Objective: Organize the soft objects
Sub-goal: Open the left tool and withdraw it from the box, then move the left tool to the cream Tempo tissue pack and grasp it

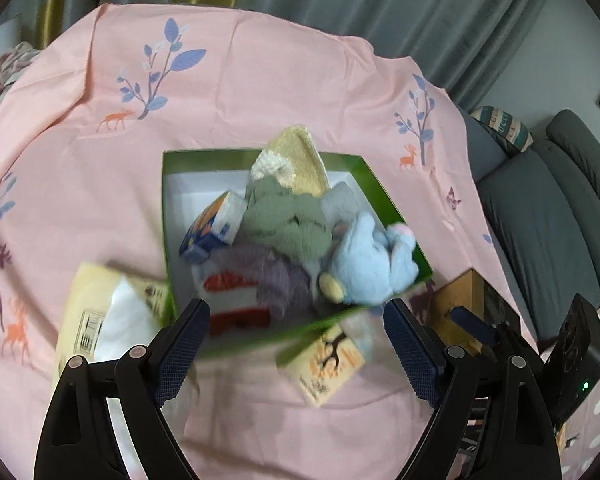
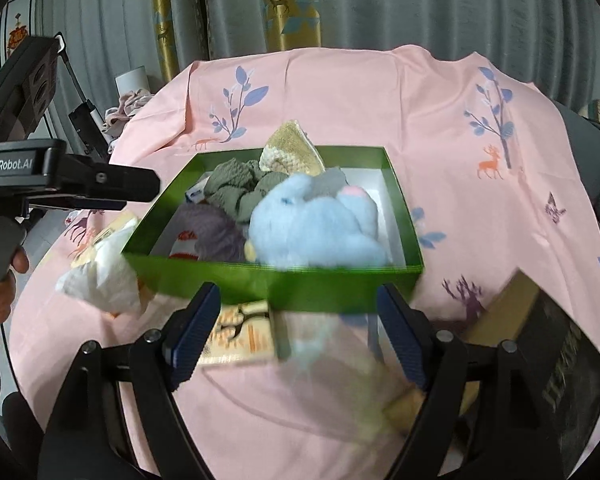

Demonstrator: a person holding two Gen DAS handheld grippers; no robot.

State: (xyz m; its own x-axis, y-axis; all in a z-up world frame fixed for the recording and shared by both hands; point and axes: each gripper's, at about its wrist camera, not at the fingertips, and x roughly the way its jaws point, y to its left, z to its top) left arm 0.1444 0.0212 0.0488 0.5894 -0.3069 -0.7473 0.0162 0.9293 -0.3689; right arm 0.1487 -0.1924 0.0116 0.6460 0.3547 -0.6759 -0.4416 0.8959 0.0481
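A green box (image 1: 168, 216) (image 2: 284, 284) stands on the pink cloth, crowded with soft things. In it lie a light-blue plush (image 1: 372, 260) (image 2: 312, 228), a green knit (image 1: 288, 220) (image 2: 236, 188), a purple knit (image 1: 260, 272) (image 2: 208, 232), a cream cloth (image 1: 300, 156) (image 2: 292, 152) and a red-and-white sock (image 1: 236, 304). My left gripper (image 1: 296, 344) hovers open just before the box's near wall, with nothing between its fingers. My right gripper (image 2: 296, 332) is open too, in front of the same wall. A pale blurred item (image 2: 332, 344) lies on the cloth below it, untouched.
A yellow tissue pack (image 1: 104, 320) (image 2: 104, 276) lies left of the box. A cream card with a tree print (image 1: 332, 360) (image 2: 240, 336) pokes out under the near wall. A brown-and-black box (image 1: 472, 304) (image 2: 540, 340) sits right. A grey sofa (image 1: 540, 220) borders the table.
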